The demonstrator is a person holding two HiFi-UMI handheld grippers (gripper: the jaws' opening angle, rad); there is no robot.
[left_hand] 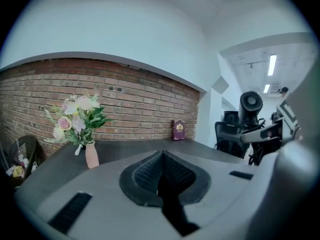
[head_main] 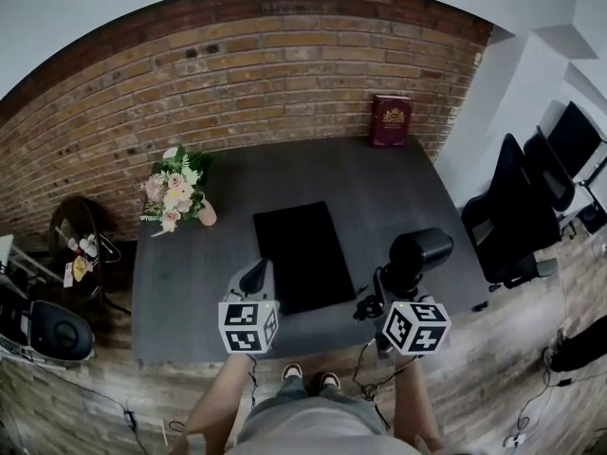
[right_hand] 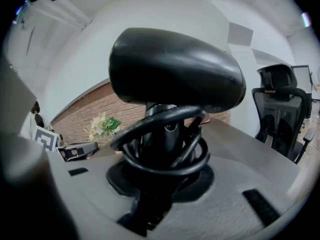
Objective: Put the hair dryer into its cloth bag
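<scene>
A flat black cloth bag point(head_main: 303, 254) lies on the dark grey table point(head_main: 190, 273), in the middle near the front edge. My left gripper point(head_main: 254, 278) hovers by the bag's left edge; in the left gripper view point(left_hand: 161, 156) its jaws are shut with nothing seen between them. To the right of the bag, my right gripper point(head_main: 403, 292) is shut on the handle of the black hair dryer point(head_main: 417, 252), which stands upright. In the right gripper view the hair dryer point(right_hand: 175, 69) fills the middle, its black cord point(right_hand: 165, 154) coiled round the handle. The hair dryer point(left_hand: 250, 104) also shows at the right of the left gripper view.
A pink vase of flowers point(head_main: 180, 192) stands at the table's back left, and a red book point(head_main: 390, 119) leans on the brick wall behind. Black office chairs point(head_main: 512, 216) stand to the right. A small stand with clutter point(head_main: 76, 245) is at the left.
</scene>
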